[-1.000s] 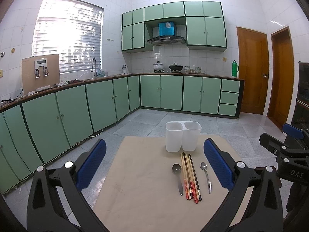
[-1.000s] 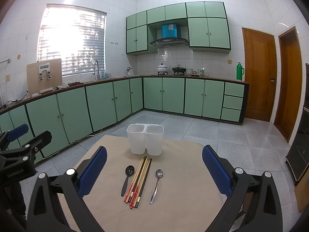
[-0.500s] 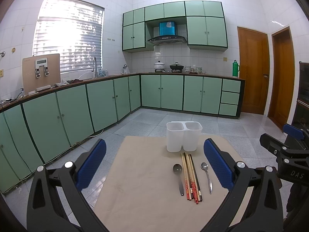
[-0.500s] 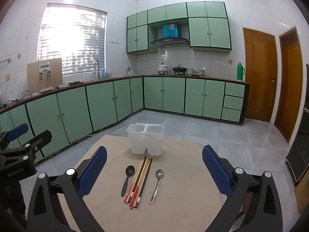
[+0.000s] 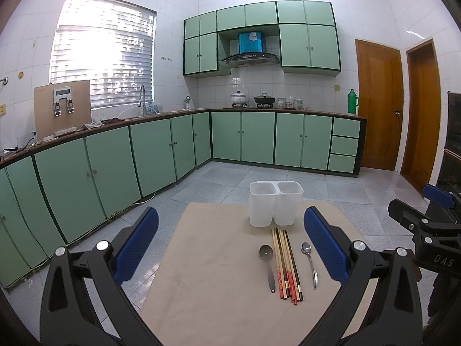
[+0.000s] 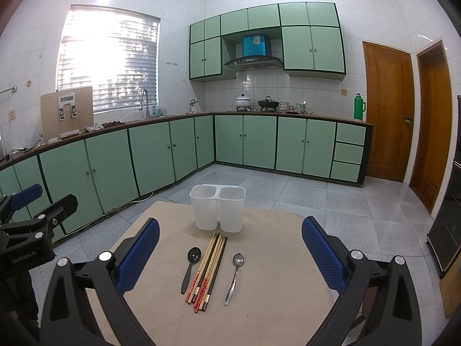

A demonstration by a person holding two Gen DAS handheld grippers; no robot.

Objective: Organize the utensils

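Note:
A white two-compartment holder (image 5: 275,203) (image 6: 218,207) stands upright at the far side of a beige table (image 5: 219,259) (image 6: 276,259); both compartments look empty. In front of it lie several chopsticks (image 5: 286,262) (image 6: 209,269) in a bundle, with a black spoon (image 5: 267,262) (image 6: 190,266) to their left and a silver spoon (image 5: 310,262) (image 6: 234,275) to their right. My left gripper (image 5: 230,245) is open, held above the table's near left part. My right gripper (image 6: 230,248) is open too, with the utensils seen between its blue pads (image 6: 139,255), well ahead of them.
The table stands in a kitchen with green cabinets (image 5: 161,150) along the left and back walls and a grey tiled floor (image 6: 360,201) around it. Wooden doors (image 6: 387,112) are at the right. Each gripper shows at the edge of the other's view.
Both views have shifted very slightly; the holder and utensils lie as before and both grippers stay open.

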